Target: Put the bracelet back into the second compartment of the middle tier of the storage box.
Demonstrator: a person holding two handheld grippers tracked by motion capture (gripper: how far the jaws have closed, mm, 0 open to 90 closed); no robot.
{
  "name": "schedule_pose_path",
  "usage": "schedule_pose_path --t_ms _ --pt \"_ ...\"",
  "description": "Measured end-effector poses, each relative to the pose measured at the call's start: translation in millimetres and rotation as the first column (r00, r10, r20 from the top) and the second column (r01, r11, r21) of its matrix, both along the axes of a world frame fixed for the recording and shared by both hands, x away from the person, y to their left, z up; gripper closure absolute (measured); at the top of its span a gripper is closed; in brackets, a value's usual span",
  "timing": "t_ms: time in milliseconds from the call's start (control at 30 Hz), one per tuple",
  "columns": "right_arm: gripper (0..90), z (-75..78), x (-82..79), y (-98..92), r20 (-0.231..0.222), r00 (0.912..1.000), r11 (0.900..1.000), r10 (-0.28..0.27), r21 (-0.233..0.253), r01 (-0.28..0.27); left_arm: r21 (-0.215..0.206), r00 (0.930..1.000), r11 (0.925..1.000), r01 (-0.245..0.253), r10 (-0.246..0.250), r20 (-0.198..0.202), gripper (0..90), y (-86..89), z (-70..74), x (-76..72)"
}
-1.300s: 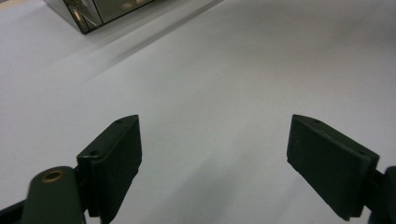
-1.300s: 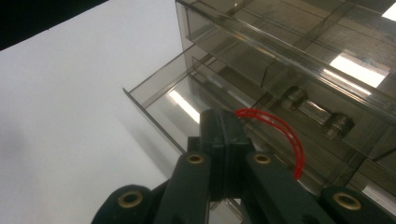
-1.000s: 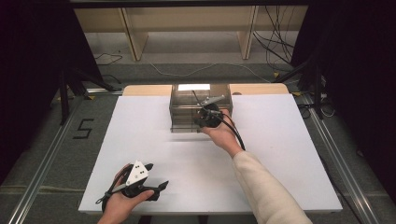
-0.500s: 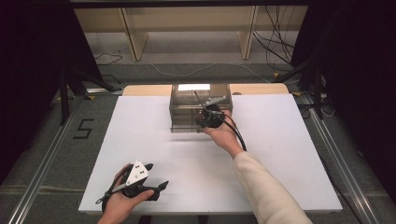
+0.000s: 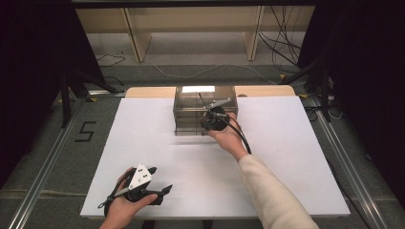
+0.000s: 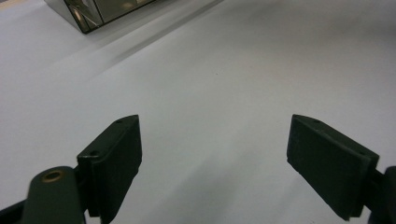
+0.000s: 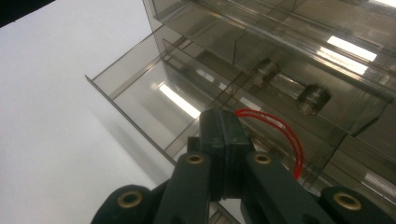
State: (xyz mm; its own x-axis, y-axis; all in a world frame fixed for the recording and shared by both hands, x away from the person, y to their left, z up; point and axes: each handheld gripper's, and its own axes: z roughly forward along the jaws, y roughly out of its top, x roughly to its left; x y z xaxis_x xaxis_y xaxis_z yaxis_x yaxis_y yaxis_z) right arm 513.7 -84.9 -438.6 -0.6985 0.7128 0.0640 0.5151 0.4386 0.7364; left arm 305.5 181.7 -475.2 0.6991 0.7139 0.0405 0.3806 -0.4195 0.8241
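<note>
High view, read left to right: my left gripper [image 5: 143,187] lay at the near left edge of the white table [image 5: 296,157], well apart from the work. Its jaws stood wide apart over bare surface in the left gripper view and held nothing. I judged it parked there to keep clear of the drawer's path and to be free if the unit needed steadying.

Centre: the clear plastic drawer unit [image 5: 191,112] stood at the far edge of the table, front facing me. In the right gripper view one drawer [image 7: 140,88] projected out of the unit, partly pulled, its floor bare as far as I could see. Two round knobs [image 7: 314,99] showed on neighbouring drawer fronts.

Right of centre: my right gripper [image 5: 213,119] was at the unit's front. In its own view the jaws were pressed together with no gap between the pads, and a red rubber band [image 7: 289,135] looped out from beside them, lying against the open drawer's edge. I could not tell for certain whether the pads pinched the band itself or the drawer wall; the band ran out from just behind the pads, so I took it as gripped. Judgement: the band was being carried into the open drawer, low over the rim, so it would fall inside on release.
</note>
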Motion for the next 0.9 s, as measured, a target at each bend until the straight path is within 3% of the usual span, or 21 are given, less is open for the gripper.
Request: schedule_pose_path --t_ms 667,900 --pt "89.5 -5.1 2.2 2.6 -0.018 0.9998 1.0 -0.006 -0.005 0.006 0.0 1.0 1.0 0.001 -0.001 -0.001 18.0 -0.2 -0.2 0.1" --pt "84.2 -5.0 2.1 2.5 -0.026 0.9996 1.0 -0.008 0.007 0.008 0.0 1.0 1.0 0.001 -0.001 0.0 18.0 -0.2 -0.1 0.0"
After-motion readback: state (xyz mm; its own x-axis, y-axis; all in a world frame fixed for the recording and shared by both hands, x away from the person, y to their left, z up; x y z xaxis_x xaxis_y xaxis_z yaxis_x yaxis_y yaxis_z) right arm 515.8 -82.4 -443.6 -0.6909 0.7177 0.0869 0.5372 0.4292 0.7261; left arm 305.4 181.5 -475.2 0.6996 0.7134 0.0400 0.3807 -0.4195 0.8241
